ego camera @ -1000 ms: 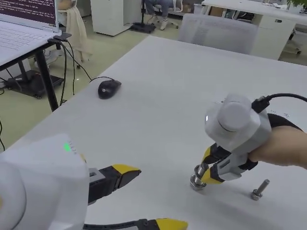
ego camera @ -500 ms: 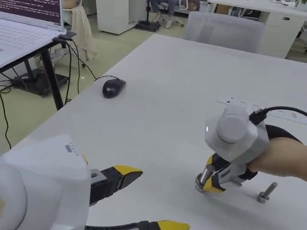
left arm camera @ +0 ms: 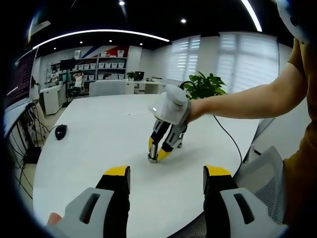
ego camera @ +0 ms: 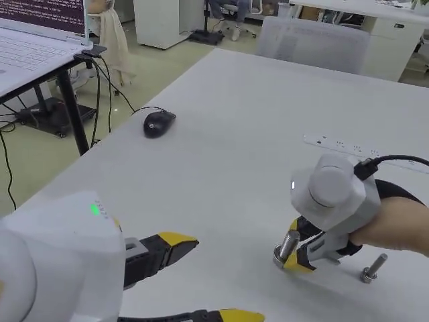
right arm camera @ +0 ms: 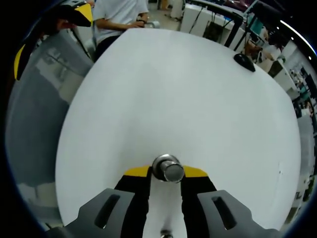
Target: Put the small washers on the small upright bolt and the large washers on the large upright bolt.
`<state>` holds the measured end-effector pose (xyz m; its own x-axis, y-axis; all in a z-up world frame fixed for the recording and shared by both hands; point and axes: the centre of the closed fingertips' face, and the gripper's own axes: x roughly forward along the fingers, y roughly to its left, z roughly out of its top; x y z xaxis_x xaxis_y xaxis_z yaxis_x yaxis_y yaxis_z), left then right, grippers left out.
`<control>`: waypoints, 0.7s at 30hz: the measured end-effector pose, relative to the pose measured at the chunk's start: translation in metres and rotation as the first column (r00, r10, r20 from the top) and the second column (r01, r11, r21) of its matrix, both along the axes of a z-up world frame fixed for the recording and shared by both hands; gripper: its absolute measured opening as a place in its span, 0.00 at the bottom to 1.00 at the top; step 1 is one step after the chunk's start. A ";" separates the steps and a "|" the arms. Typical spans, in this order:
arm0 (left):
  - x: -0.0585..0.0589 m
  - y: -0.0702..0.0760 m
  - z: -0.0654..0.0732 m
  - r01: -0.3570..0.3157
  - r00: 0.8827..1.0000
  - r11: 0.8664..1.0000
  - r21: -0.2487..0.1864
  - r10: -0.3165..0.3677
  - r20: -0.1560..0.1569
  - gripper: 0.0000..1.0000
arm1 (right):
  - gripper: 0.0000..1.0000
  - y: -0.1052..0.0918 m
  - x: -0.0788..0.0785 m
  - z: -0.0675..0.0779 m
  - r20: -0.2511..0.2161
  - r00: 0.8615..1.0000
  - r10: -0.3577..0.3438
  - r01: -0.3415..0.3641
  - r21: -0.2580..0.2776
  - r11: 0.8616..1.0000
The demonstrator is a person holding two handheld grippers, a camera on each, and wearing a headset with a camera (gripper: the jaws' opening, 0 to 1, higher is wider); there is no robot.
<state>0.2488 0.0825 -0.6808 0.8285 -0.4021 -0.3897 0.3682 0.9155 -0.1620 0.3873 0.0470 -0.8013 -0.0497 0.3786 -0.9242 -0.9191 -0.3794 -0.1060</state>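
Two bolts stand on the white table [ego camera: 234,134], the large bolt [ego camera: 288,247] between the jaws of the right gripper [ego camera: 295,258], the small bolt [ego camera: 373,267] just beside it on the side away from the left gripper [ego camera: 209,277]. The right jaws are closed on the large bolt's shank, one yellow tip on each side. In the right gripper view the bolt shows nearly end-on, so its long axis runs roughly toward that camera. In the head view it leans a little from upright. The left jaws are spread wide and hold nothing, well apart from both bolts, with the large bolt straight ahead of them. Whether washers ring the bolt's foot is too small to tell. The right hand looks much the nearer, so I judge that steadying the bolt upright falls to it
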 end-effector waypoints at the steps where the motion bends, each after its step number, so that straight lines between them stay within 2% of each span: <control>1: 0.000 0.000 0.000 0.001 1.000 1.000 0.002 -0.001 0.001 0.59 | 0.24 0.000 0.000 0.002 0.001 1.000 -0.001 0.001 0.006 1.000; 4: 0.000 -0.001 0.001 0.006 1.000 1.000 0.002 -0.006 0.006 0.59 | 0.24 -0.004 0.000 0.009 0.004 1.000 -0.016 0.016 0.024 1.000; 6: -0.001 -0.006 0.006 0.024 0.999 1.000 0.001 -0.024 0.035 0.59 | 0.23 -0.010 -0.002 0.014 0.004 1.000 -0.030 0.030 0.041 0.999; 12: 0.001 -0.012 0.006 0.048 0.998 0.999 0.004 -0.048 0.036 0.59 | 0.22 -0.031 -0.007 0.034 0.019 0.995 -0.094 0.092 0.118 0.989; 14: 0.001 -0.016 0.006 0.068 0.996 0.998 0.009 -0.069 0.053 0.59 | 0.20 -0.036 -0.010 0.040 0.024 0.994 -0.102 0.098 0.137 0.986; 18: -0.001 -0.027 0.000 0.114 0.992 0.993 0.011 -0.115 0.043 0.59 | 0.19 -0.052 -0.019 0.055 0.021 0.989 -0.147 0.140 0.184 0.973; 21: -0.002 -0.035 0.004 0.153 0.986 0.988 0.006 -0.153 0.058 0.59 | 0.19 -0.063 -0.025 0.064 0.014 0.980 -0.200 0.191 0.243 0.951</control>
